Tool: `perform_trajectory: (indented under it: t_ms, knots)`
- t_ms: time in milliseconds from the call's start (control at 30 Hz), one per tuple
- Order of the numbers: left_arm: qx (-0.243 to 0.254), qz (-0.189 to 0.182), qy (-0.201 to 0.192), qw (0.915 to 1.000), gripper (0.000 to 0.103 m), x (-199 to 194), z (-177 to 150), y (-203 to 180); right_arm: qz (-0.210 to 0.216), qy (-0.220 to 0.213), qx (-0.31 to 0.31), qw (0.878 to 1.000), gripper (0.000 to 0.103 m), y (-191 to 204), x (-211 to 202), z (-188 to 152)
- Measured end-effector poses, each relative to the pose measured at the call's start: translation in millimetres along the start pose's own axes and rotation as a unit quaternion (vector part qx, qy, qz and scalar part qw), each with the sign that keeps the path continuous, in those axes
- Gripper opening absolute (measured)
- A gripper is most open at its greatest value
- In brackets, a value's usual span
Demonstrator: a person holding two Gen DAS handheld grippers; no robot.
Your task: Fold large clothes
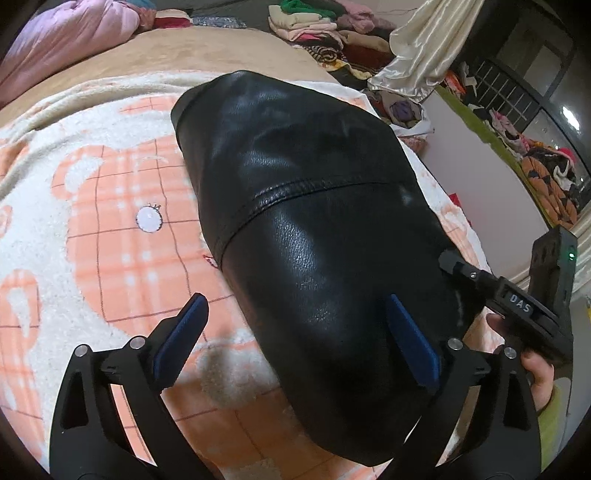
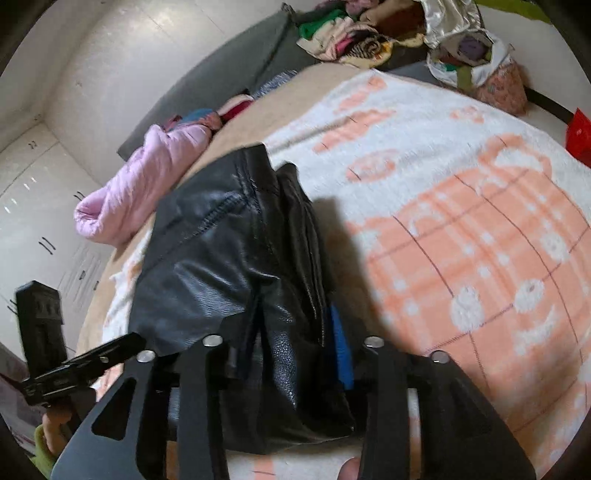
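A black leather jacket (image 1: 314, 229) lies folded into a long bundle on a white and orange patterned blanket (image 1: 110, 229). My left gripper (image 1: 295, 332) is open, with its blue-padded fingers wide apart over the bundle's near end and not gripping it. In the left wrist view the right gripper (image 1: 517, 302) reaches into the jacket's right edge. In the right wrist view my right gripper (image 2: 291, 354) is shut on a thick fold of the jacket (image 2: 236, 266). The left gripper (image 2: 85, 362) shows at the lower left there.
The blanket (image 2: 461, 221) covers a bed. A pink quilt (image 2: 147, 184) lies at its far side. Piles of folded and loose clothes (image 1: 317, 26) and a satin cloth (image 1: 424, 48) sit beyond the bed. A red object (image 2: 580, 136) is at the right edge.
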State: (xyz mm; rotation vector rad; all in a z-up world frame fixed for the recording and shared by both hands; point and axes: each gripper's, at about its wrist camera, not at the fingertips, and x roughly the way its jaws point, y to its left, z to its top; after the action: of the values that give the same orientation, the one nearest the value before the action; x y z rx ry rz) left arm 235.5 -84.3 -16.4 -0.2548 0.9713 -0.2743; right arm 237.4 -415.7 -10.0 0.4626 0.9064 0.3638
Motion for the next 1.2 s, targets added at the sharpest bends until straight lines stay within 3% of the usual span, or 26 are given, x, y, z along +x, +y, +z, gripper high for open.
perform_trajectory:
  t_ms: [33, 100, 133, 233, 300, 333, 367, 400, 667, 833, 867, 967, 1100, 1200]
  knots:
    - [0.003, 0.002, 0.002, 1.0000, 0.090, 0, 0, -2, -0.002, 0.004, 0.002, 1.000, 0.042, 0, 2, 0]
    - [0.007, 0.004, 0.005, 1.0000, 0.091, 1, 1, -3, -0.011, 0.008, 0.015, 1.000, 0.062, -7, 1, 1]
    - [0.008, 0.006, 0.005, 0.9999, 0.092, 0, 0, -3, -0.014, 0.011, 0.021, 1.000, 0.066, -10, 1, 1]
    - [0.008, 0.005, 0.008, 0.9999, 0.092, 2, 4, -5, 0.013, 0.021, 0.048, 0.999, 0.068, -23, 3, -2]
    - [0.008, 0.005, 0.008, 0.9999, 0.092, 4, 5, -7, 0.042, 0.030, 0.077, 0.996, 0.066, -34, 9, -4]
    - [0.008, 0.005, 0.008, 0.9999, 0.092, 4, 5, -7, 0.058, 0.035, 0.092, 0.993, 0.060, -38, 12, -6]
    - [0.008, 0.004, 0.010, 0.9999, 0.092, 4, 5, -6, 0.087, 0.039, 0.111, 0.989, 0.046, -41, 15, -8]
    - [0.009, 0.006, 0.009, 0.9999, 0.092, 4, 5, -6, 0.103, 0.037, 0.137, 0.985, 0.044, -44, 18, -12]
    - [0.023, 0.032, 0.007, 0.9992, 0.092, -6, 8, 11, 0.108, 0.015, 0.172, 0.979, 0.038, -12, 7, -50]
    - [0.017, 0.033, 0.025, 0.9990, 0.094, 0, 6, 24, 0.062, 0.000, 0.137, 0.989, 0.039, 14, 2, -63]
    - [0.015, 0.029, 0.028, 0.9991, 0.094, 2, 5, 25, 0.057, 0.003, 0.132, 0.990, 0.043, 14, 2, -60]
    - [0.016, 0.029, 0.026, 0.9991, 0.094, 3, 4, 26, 0.022, 0.013, 0.104, 0.994, 0.075, 10, -8, -43]
    - [0.025, 0.037, 0.020, 0.9988, 0.094, 1, 3, 24, -0.001, -0.074, 0.051, 0.996, 0.076, 20, -50, -8]
    - [0.023, 0.039, 0.019, 0.9988, 0.094, 1, 3, 21, -0.014, -0.078, -0.006, 0.997, 0.076, 42, -42, 24]
